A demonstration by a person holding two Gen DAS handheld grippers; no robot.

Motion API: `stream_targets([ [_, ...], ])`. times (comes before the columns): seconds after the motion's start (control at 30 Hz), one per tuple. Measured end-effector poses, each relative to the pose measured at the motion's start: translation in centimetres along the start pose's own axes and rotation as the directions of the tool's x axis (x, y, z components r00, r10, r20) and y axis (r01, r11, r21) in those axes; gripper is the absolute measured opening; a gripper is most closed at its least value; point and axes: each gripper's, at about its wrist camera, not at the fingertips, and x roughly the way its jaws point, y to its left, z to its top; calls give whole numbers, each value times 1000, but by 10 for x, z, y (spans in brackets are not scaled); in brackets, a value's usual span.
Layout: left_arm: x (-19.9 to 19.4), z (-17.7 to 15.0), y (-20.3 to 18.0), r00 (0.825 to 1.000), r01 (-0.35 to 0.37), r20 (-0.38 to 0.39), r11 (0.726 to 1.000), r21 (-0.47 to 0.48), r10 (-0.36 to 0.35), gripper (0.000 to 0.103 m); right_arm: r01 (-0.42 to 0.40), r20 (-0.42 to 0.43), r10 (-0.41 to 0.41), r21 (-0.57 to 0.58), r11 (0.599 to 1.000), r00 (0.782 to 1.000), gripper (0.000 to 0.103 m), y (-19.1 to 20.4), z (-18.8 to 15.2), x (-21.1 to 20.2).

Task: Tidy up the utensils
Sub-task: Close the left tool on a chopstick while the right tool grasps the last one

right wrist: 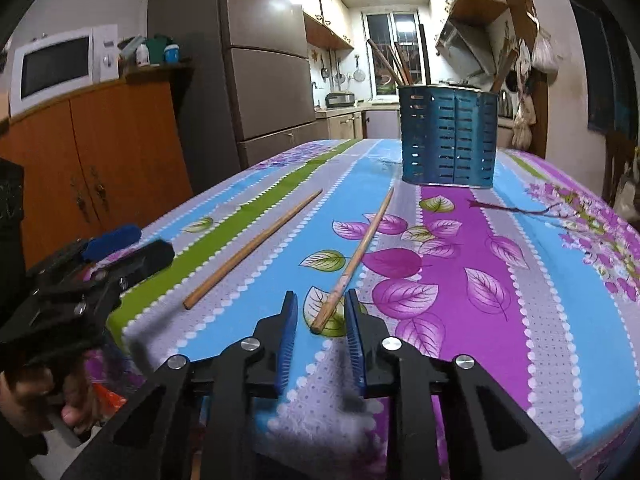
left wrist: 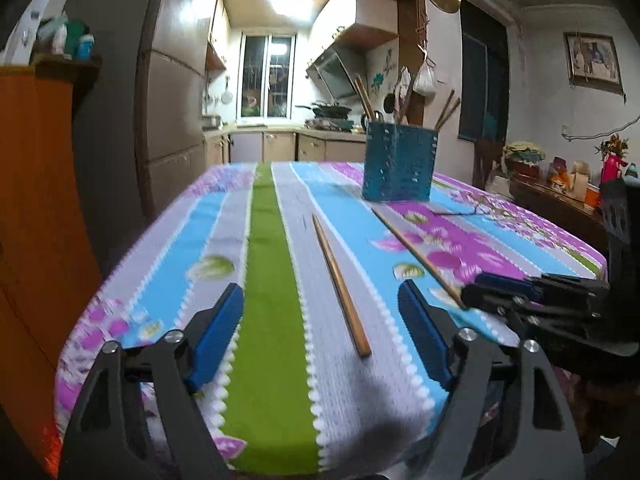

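Two wooden chopsticks lie on the striped tablecloth. The left chopstick [left wrist: 340, 286] [right wrist: 252, 248] lies ahead of my open left gripper [left wrist: 322, 298], its near end between the fingers' line. The right chopstick [right wrist: 354, 260] [left wrist: 416, 252] has its near end between the blue pads of my right gripper [right wrist: 322, 306], which is partly closed around it with gaps on both sides. A blue perforated utensil holder [left wrist: 400, 164] [right wrist: 450, 136] with several chopsticks and utensils in it stands at the far end of the table.
The table [left wrist: 360, 400] ends just below both grippers. An orange cabinet [right wrist: 100, 160] with a microwave [right wrist: 60, 64] stands to the left, a fridge [right wrist: 264, 80] behind it. A side shelf with flowers and bottles [left wrist: 560, 176] stands to the right.
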Motion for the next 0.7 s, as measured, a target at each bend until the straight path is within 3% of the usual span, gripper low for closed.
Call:
stream_targets([
  [0.43, 16, -33, -15, 997, 76, -18, 996, 45, -75, 55, 102, 31, -101, -38, 994, 994, 12, 9, -6, 9],
  [0.7, 20, -35, -16, 996, 82, 14, 996, 31, -83, 34, 133, 67, -131, -25, 991, 989, 11, -1, -7, 9],
])
